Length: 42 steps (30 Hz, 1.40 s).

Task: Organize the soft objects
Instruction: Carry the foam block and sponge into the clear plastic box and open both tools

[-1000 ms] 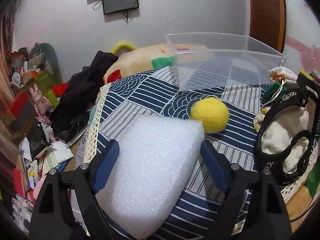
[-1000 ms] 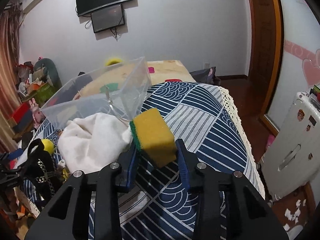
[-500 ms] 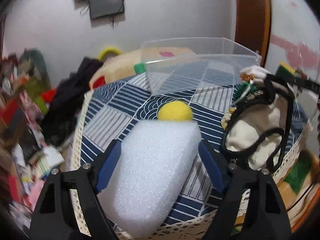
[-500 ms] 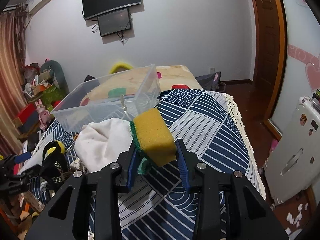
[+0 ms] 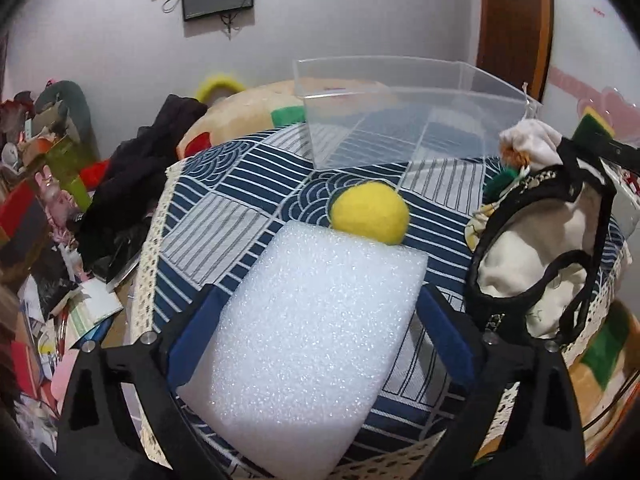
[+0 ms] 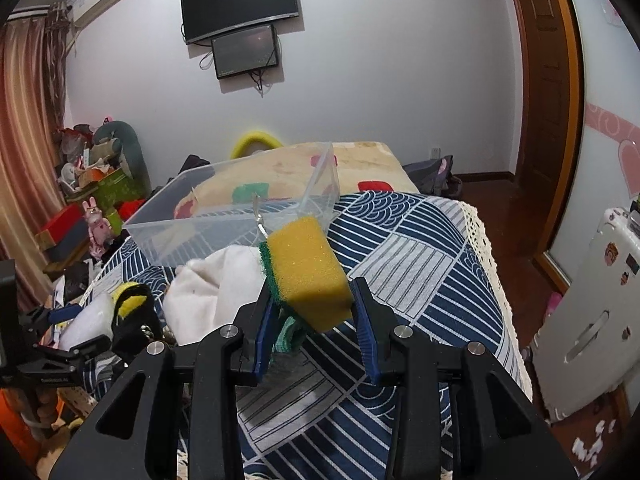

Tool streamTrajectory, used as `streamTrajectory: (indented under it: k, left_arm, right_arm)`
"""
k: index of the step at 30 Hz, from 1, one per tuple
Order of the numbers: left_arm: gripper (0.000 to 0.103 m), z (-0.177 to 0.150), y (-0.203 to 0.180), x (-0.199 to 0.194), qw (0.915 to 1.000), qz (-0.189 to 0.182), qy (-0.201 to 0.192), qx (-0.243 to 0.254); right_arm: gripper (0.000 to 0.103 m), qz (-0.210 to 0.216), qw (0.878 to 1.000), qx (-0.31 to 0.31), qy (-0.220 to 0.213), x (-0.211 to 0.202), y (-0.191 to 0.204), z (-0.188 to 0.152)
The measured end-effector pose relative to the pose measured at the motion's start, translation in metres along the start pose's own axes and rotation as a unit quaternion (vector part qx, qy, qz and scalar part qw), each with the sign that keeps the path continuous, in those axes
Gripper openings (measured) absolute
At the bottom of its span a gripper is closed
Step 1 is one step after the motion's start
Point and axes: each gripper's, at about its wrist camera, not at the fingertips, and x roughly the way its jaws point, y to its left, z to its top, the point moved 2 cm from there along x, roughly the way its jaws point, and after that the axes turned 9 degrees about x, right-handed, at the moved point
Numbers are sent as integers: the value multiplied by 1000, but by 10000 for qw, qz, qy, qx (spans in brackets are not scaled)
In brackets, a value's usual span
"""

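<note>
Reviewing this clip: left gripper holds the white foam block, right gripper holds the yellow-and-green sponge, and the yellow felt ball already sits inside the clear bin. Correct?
Not quite. In the left wrist view the yellow felt ball lies on the tablecloth in front of the clear bin, not inside. The rest holds: left gripper grips the white foam block, right gripper the sponge.

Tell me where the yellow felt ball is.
In the left wrist view, the yellow felt ball lies on the patterned tablecloth, behind the white foam block.

The large white foam block [image 5: 304, 344] hides the lower edge of the round yellow felt ball [image 5: 370, 212] and the patterned blue tablecloth [image 5: 224, 232] beneath it. In the right wrist view, the yellow and green sponge [image 6: 306, 270] covers part of the white cloth [image 6: 216, 284]. The clear plastic bin [image 6: 224, 208] blurs what lies behind its walls.
</note>
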Motion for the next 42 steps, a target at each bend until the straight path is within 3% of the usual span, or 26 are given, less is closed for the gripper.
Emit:
streamTrajectory:
  k: [6, 13, 20, 30, 42]
  left_arm:
    - [95, 16, 8, -26, 9992, 193, -340, -110]
    - [95, 59, 9, -58, 9942, 216, -1055, -46]
    - [95, 104, -6, -58, 9889, 51, -1468, 219]
    - [95, 157, -12, -16, 9911, -28, -1285, 358]
    - [96, 186, -22, 57, 9980, -295, -364, 418]
  right_arm:
    - [33, 56, 9997, -62, -211, -12, 7, 10]
    - [33, 276, 9980, -213, -533, -21, 23, 31]
    - [33, 467, 9953, -369, -761, -15, 42, 49]
    - [33, 534, 9948, -667, -555, 25, 57, 64]
    - [33, 379, 9948, -924, 213, 71, 53, 56]
